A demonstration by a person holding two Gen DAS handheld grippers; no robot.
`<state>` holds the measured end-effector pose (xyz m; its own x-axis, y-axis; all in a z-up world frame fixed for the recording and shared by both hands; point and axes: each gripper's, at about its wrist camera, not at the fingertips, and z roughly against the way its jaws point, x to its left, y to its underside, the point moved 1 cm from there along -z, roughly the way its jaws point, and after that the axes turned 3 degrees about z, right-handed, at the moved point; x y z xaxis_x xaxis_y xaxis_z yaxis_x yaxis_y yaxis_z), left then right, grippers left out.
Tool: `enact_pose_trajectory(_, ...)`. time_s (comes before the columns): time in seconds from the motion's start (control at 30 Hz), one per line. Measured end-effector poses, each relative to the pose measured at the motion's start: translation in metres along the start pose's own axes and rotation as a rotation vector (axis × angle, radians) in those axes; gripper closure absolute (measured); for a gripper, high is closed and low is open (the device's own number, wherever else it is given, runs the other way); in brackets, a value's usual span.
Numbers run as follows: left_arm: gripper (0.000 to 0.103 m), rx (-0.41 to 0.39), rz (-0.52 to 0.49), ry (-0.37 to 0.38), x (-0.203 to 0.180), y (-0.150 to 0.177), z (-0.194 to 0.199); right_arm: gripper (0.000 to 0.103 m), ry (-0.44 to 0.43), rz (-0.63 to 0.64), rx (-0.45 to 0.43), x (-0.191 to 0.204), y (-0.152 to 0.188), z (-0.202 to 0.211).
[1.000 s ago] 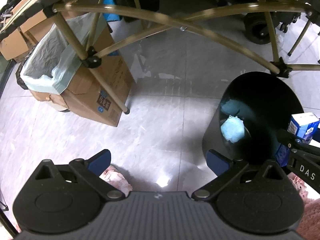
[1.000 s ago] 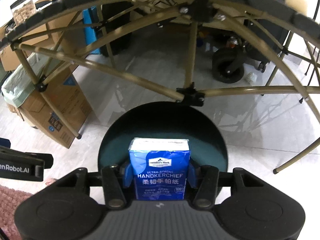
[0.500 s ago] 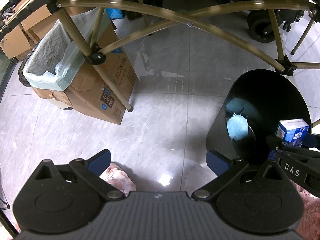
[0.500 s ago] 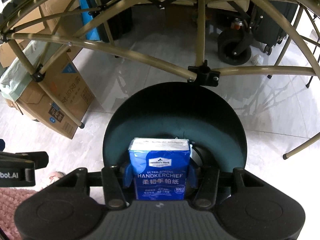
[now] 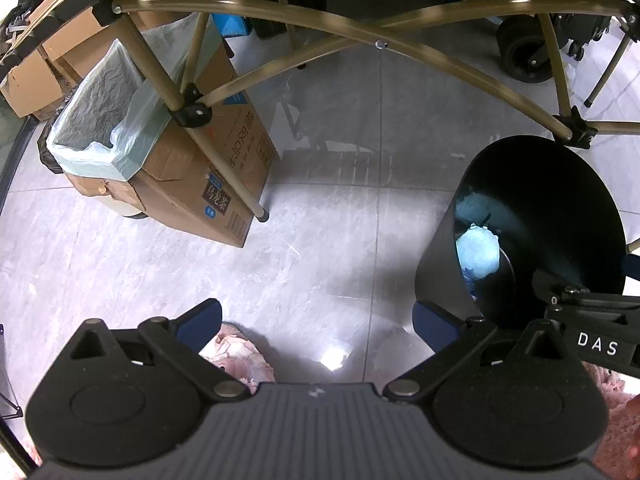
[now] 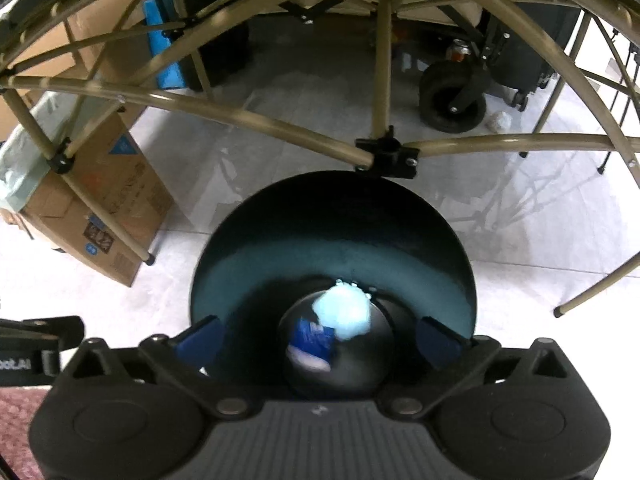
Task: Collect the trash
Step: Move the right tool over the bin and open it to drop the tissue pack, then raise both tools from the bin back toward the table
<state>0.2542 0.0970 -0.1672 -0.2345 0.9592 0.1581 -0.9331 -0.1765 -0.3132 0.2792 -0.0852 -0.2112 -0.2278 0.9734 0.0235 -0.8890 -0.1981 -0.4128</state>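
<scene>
A black round trash bin (image 6: 332, 236) stands on the tiled floor, straight below my right gripper (image 6: 318, 338). Its jaws are opening wide and nothing is between them. The blue handkerchief pack (image 6: 310, 340) is blurred, down inside the bin beside a crumpled light blue tissue (image 6: 344, 314). In the left wrist view the bin (image 5: 560, 208) is at the right with the tissue (image 5: 478, 256) inside. My left gripper (image 5: 318, 322) hangs open over bare floor, left of the bin, holding nothing.
A folding table's tan metal legs (image 5: 360, 40) cross overhead and around the bin. A cardboard box lined with a pale green bag (image 5: 104, 120) stands at the left. A pink furry slipper (image 5: 236, 354) is below my left gripper. A wheeled cart (image 6: 452, 96) is behind.
My right gripper has gone from shut on the handkerchief pack to wide open. The pack has dropped into the bin. My left gripper has stayed put.
</scene>
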Motion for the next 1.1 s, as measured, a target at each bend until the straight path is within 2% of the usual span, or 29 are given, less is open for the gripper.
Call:
enact_pose_trajectory(0.6,0.0,-0.011,0.016,0.019,0.0,-0.001,0.004,0.0,0.023,-0.003,-0.017,-0.008,0.002,0.006)
enact_pose_trajectory(0.8,0.0,-0.065,0.015,0.027,-0.003,0.0,0.017,0.0,0.025,-0.003,-0.055,-0.014,0.003,0.022)
enact_pose_trajectory(1.1,0.0,-0.174,0.014,0.058,-0.006,0.007,0.047,0.0,0.026,-0.021,-0.172,-0.031,0.007,0.069)
